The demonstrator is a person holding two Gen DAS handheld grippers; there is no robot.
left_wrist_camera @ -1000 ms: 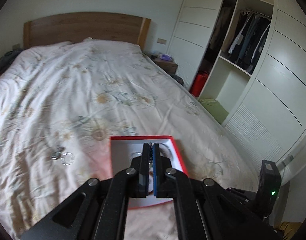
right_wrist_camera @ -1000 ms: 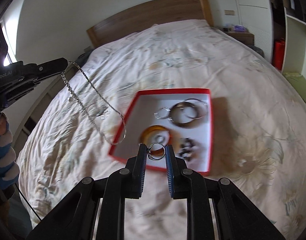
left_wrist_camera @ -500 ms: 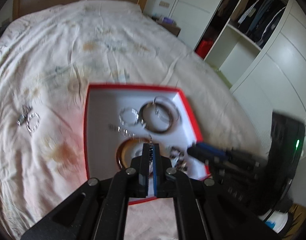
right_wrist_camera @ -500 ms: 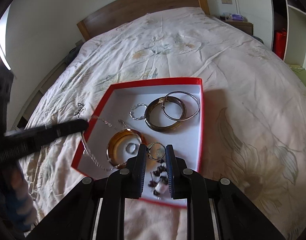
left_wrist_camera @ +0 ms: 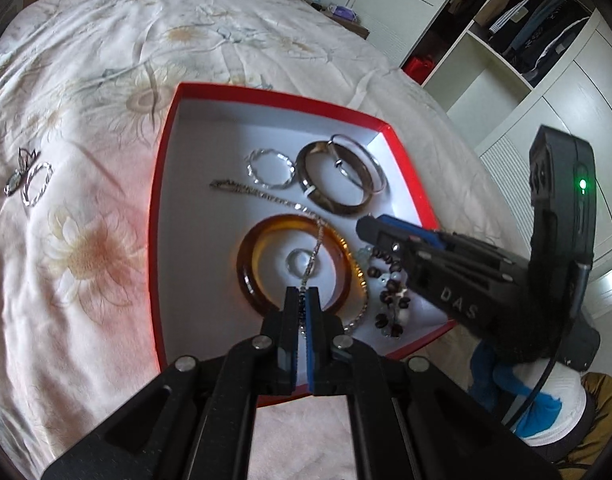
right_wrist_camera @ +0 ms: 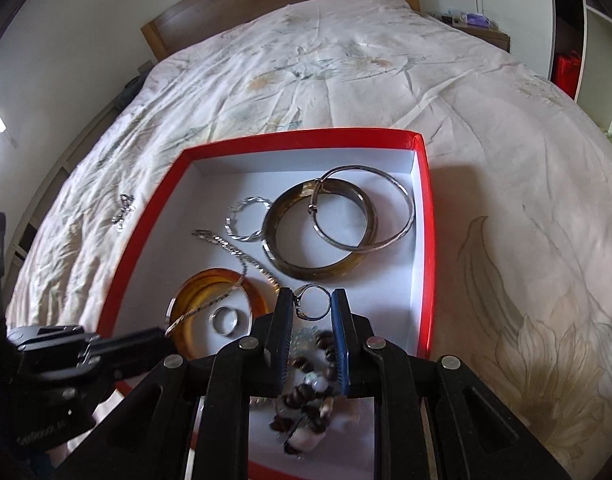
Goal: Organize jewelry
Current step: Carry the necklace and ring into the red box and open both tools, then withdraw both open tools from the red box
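Mostly done. Shallow red cardboard box with white floor (left_wrist_camera: pixel 164 184), on the flowered bedspread (left_wrist_camera: pixel 86 80), already holding dark horn-like bangle (left_wrist_camera: pixel 329 204), thin silver bangle (right_wrist_camera: pixel 401 216) overlapping it, amber translucent bangle (left_wrist_camera: pixel 248 276), twisted silver hoop (left_wrist_camera: pixel 266 168), brown-and-white bead bracelet (left_wrist_camera: pixel 389 300), small silver ring (right_wrist_camera: pixel 224 320).

Left gripper (left_wrist_camera: pixel 302 296) above box's near edge, fingers together, pinching silver chain necklace (left_wrist_camera: pixel 266 196), draped across box floor, not released.

Right gripper (right_wrist_camera: pixel 311 306) over box's near right part, fingers clamped on small silver ring with stone (right_wrist_camera: pixel 311 306).

Remaining outside box, left of it: twisted silver ring (left_wrist_camera: pixel 36 182) and small silver charm (left_wrist_camera: pixel 18 168).
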